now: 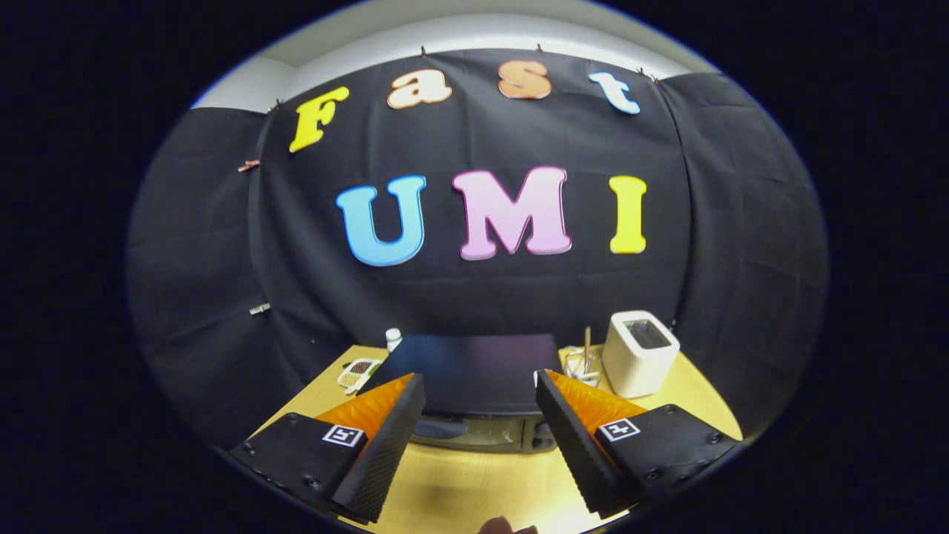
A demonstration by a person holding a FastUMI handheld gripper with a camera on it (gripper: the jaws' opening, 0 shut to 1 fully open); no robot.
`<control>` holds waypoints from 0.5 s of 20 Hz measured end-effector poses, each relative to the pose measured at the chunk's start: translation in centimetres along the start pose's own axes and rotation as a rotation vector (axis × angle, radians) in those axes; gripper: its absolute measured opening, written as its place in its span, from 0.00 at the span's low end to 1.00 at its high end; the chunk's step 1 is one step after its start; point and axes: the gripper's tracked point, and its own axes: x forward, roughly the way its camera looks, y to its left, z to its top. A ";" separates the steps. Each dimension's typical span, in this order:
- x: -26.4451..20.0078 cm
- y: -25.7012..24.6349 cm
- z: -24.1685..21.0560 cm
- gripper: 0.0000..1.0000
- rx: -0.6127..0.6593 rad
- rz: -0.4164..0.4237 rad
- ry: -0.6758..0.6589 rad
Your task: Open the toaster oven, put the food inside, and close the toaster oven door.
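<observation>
The black toaster oven (471, 374) stands on the wooden table, seen from above, just beyond my fingers. Its dark top faces me and its front with a glass door (474, 430) shows between the fingertips; the door looks shut. My gripper (480, 386) is open, its two black and orange fingers (385, 437) spread wide to either side of the oven's front, holding nothing. I cannot pick out the food for certain.
A white boxy container (639, 352) stands right of the oven, with a wire rack and a wooden stick (582, 363) beside it. Left of the oven lie a small white bottle (394, 339) and a flat white item (359, 373). Bare table (474, 489) lies below the fingers.
</observation>
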 end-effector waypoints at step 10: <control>-3.9 -10.7 10.9 0.98 -0.031 -0.036 -0.157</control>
